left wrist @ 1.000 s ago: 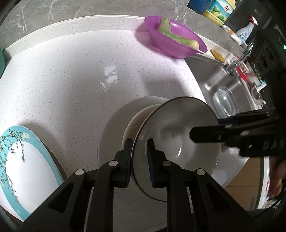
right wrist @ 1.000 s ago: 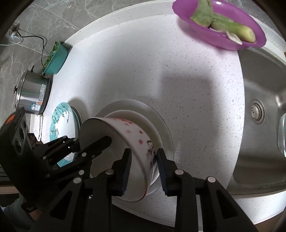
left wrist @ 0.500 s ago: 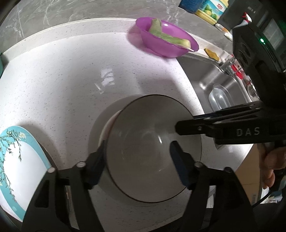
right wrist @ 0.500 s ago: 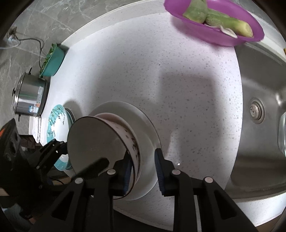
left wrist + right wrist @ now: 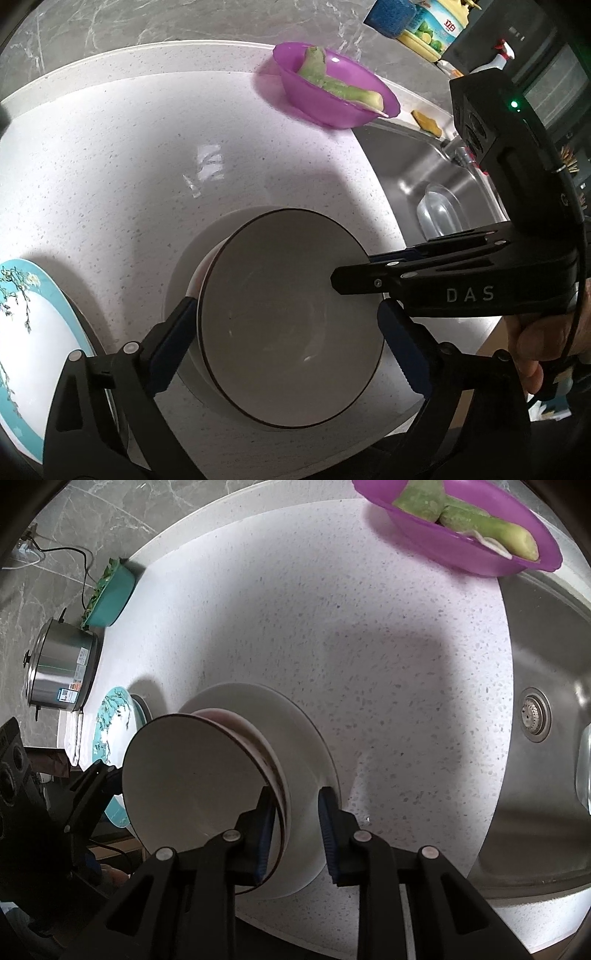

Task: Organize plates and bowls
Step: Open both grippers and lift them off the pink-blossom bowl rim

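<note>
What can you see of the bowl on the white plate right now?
The bowl is glossy, ceramic-looking, pale grey-white inside with a thin dark rim, and empty. It sits nested in another bowl on the white plate, tilted a little. The left hand-held gripper straddles it, open; the right hand-held gripper has its rim between open fingers.
</note>
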Demonstrator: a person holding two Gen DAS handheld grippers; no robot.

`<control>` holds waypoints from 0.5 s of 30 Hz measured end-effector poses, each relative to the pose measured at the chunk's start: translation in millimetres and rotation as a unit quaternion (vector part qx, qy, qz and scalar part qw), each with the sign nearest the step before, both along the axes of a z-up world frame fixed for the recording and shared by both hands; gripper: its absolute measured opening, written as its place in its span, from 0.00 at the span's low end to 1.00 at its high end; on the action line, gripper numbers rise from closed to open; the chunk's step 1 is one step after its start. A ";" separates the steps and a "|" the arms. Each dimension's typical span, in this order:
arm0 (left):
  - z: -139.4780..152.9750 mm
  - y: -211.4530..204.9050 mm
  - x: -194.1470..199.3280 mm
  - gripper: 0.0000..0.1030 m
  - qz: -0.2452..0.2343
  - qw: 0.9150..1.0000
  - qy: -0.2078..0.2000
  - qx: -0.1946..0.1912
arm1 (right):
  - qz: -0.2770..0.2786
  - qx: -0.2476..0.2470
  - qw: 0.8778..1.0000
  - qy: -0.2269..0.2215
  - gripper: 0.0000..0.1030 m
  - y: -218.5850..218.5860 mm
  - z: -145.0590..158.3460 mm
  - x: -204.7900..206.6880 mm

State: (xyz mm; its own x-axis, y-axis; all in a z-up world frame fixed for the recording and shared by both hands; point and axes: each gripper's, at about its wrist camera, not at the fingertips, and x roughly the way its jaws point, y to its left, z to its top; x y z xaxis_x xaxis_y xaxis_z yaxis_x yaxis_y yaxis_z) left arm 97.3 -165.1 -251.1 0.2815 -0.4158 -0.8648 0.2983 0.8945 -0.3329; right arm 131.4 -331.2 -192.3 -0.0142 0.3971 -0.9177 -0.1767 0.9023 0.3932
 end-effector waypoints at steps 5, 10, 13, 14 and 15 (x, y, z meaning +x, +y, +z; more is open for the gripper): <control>3.4 -5.9 -1.5 1.00 -0.011 1.000 -0.016 0.016 | 0.001 -0.001 1.000 0.004 0.25 1.1 -1.5 2.6; 7.2 -6.9 0.8 1.00 -0.015 0.999 -0.032 0.024 | -0.002 0.000 1.000 0.001 0.25 0.2 -0.6 4.3; 13.9 -2.7 -1.2 1.00 -0.017 0.999 -0.039 0.015 | -0.008 0.005 1.000 -0.002 0.28 -2.6 3.1 5.6; 21.4 1.7 -3.6 1.00 -0.015 0.999 -0.047 0.010 | -0.012 0.008 1.000 -0.005 0.30 -5.1 6.8 5.7; 28.6 6.2 -5.1 1.00 -0.011 0.998 -0.055 0.005 | -0.018 0.014 1.000 -0.010 0.38 -8.2 11.6 5.5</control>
